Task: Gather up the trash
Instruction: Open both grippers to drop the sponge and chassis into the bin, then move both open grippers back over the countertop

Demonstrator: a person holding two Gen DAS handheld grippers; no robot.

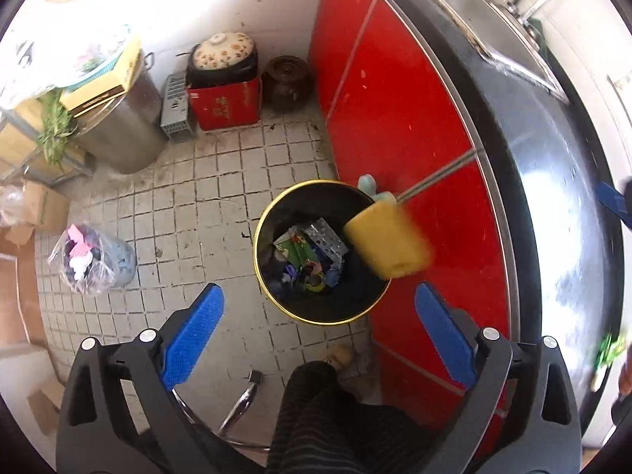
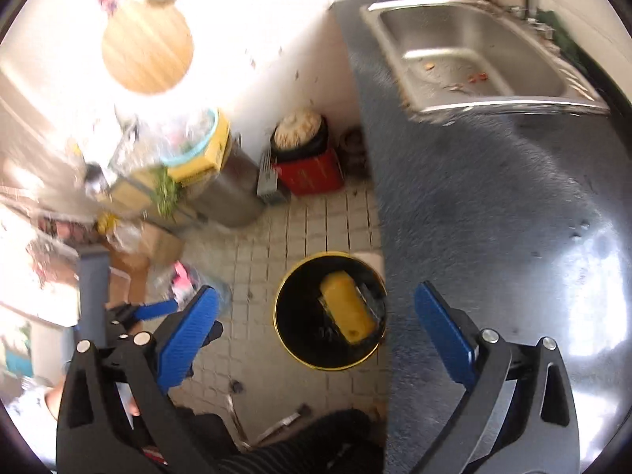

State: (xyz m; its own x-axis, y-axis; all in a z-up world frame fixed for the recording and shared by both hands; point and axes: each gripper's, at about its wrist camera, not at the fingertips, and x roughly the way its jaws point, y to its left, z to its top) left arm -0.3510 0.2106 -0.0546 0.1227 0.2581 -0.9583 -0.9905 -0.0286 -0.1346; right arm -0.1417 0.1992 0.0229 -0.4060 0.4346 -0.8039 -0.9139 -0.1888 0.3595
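Yellow sponge (image 1: 387, 243) sits blurred at the bin (image 1: 276, 300) mouth, drop step seemingly done; both your grippers (image 1: 320, 312) (image 2: 316, 316) gape empty, so seek more trash.

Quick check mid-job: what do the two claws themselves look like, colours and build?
Both match: the left claw and right claw have black, angular plastic frames with silver round bolts, each carrying two blue fingers with finely ribbed pads. No cables or markings show.
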